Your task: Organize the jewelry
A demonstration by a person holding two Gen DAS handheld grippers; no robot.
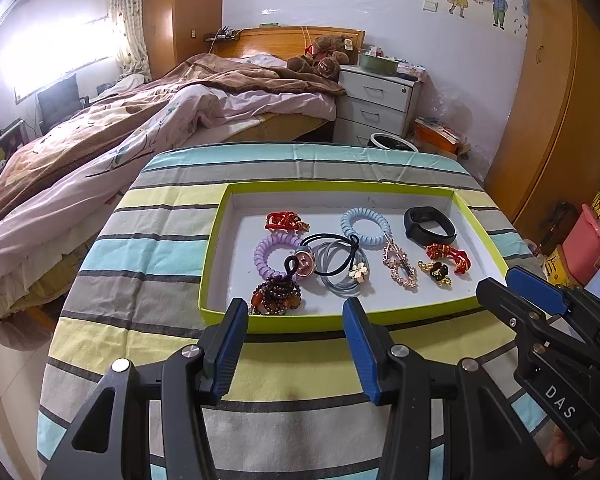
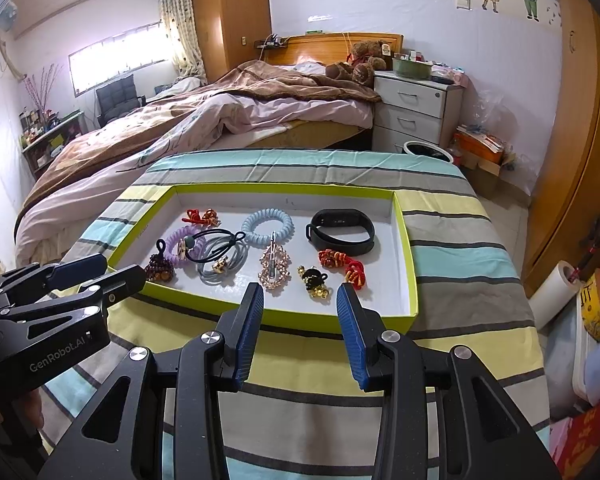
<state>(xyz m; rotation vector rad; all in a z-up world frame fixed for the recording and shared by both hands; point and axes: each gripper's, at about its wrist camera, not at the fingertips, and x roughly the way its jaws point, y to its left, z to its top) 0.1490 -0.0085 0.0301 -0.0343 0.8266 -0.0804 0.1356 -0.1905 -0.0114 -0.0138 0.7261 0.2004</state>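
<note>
A green-rimmed white tray [image 1: 420,312] [image 2: 405,240] lies on the striped table. It holds a black wristband [image 1: 430,227] [image 2: 340,231], a blue coil tie [image 1: 365,226] [image 2: 267,225], a purple coil tie [image 1: 274,253], grey and black hair ties [image 1: 338,270] [image 2: 220,258], a pink crystal clip [image 1: 400,266] [image 2: 275,264], red knot charms [image 1: 448,256] [image 2: 342,264] and a dark bead bracelet [image 1: 276,298] [image 2: 160,268]. My left gripper [image 1: 296,312] is open and empty at the tray's near edge. My right gripper [image 2: 300,296] is open and empty over the near rim.
The table wears a striped cloth [image 1: 140,280]. A bed [image 1: 140,120] lies behind left, a white drawer unit [image 1: 376,100] behind, a wooden wardrobe [image 1: 560,120] on the right. Boxes and a paper roll [image 2: 552,292] crowd the floor at right.
</note>
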